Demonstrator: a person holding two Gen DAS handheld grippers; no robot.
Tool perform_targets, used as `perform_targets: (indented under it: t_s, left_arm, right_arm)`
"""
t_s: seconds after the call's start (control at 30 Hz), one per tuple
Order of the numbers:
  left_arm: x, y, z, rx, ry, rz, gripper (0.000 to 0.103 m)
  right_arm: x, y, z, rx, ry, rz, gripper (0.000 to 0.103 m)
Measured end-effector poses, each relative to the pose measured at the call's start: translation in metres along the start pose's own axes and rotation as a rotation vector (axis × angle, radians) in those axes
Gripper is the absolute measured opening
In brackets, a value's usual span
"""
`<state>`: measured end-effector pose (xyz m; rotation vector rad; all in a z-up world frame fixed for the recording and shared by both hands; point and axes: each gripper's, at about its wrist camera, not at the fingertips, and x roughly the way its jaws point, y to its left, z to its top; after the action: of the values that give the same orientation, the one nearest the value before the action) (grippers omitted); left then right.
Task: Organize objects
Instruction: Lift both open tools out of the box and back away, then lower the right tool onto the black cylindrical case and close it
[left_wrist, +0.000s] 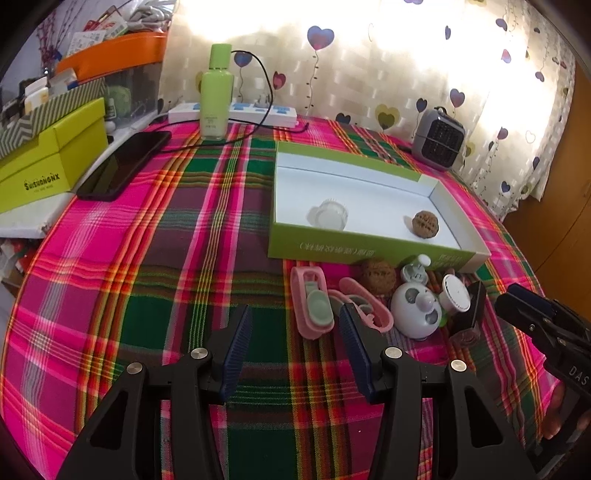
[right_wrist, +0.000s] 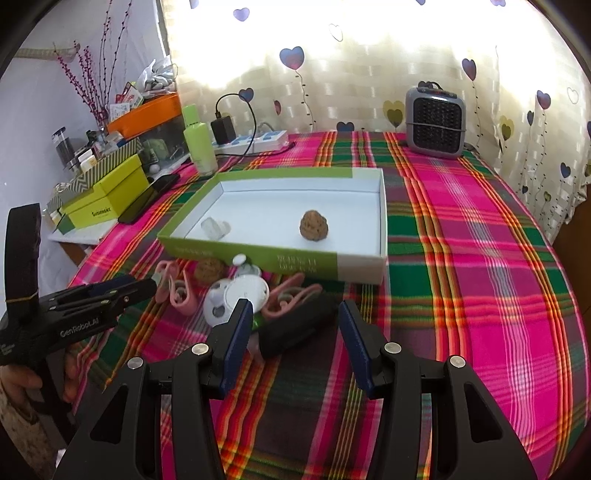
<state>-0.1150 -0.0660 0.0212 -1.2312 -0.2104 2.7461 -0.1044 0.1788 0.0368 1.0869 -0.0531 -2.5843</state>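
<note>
Clutter for sorting lies in a heap on the plaid bench (left_wrist: 155, 236), just in front of the green box (left_wrist: 369, 251), at about one o'clock from my left claw (left_wrist: 293, 328). That claw stands open with nothing between its pads, low over the cloth. Nearest it, at twelve to one o'clock, are the pink clips (left_wrist: 310, 302): thin plastic, light, a bit springy, best pinched across the narrow body rather than the loop. Behind them sits a loose walnut (left_wrist: 378, 275), hard, rough and round, likely to roll, so I would close across its middle. Next comes the white round gadget (left_wrist: 415, 308); its smooth dome looks slippery and wide for my pads, so the small knob on it is the better hold. At three o'clock is a small white cap (left_wrist: 456, 293) and a black case (right_wrist: 295, 328), which looks stiff and easy to take across its short side.

My right claw (right_wrist: 295, 325) is open too, empty, hovering right over that black case with the heap at eleven o'clock.

Inside the green box, on its white floor, are only two things, well apart: a clear ribbed lid (left_wrist: 330, 214) toward the left and a second walnut (left_wrist: 424, 224) toward the right. Most of the floor is free.
</note>
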Motion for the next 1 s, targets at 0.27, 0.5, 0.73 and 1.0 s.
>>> perform_targets:
  t_s: [0.27, 0.5, 0.73, 1.0]
  left_arm:
    - [0.010, 0.002, 0.001, 0.022, 0.024, 0.035, 0.048]
    - [0.020, 0.001, 0.007, 0.049, 0.023, 0.059, 0.048]
    - [0.023, 0.003, 0.011, 0.038, 0.019, 0.060, 0.048]
    - [0.025, 0.002, 0.011, 0.042, 0.020, 0.065, 0.048]
  right_arm:
    - [0.001, -0.007, -0.005, 0.039, 0.007, -0.004, 0.050]
    - [0.003, -0.009, -0.010, 0.059, 0.028, -0.001, 0.050]
    - [0.007, -0.004, -0.013, 0.061, 0.044, 0.003, 0.050]
    - [0.014, 0.008, -0.014, 0.072, 0.071, 0.018, 0.050]
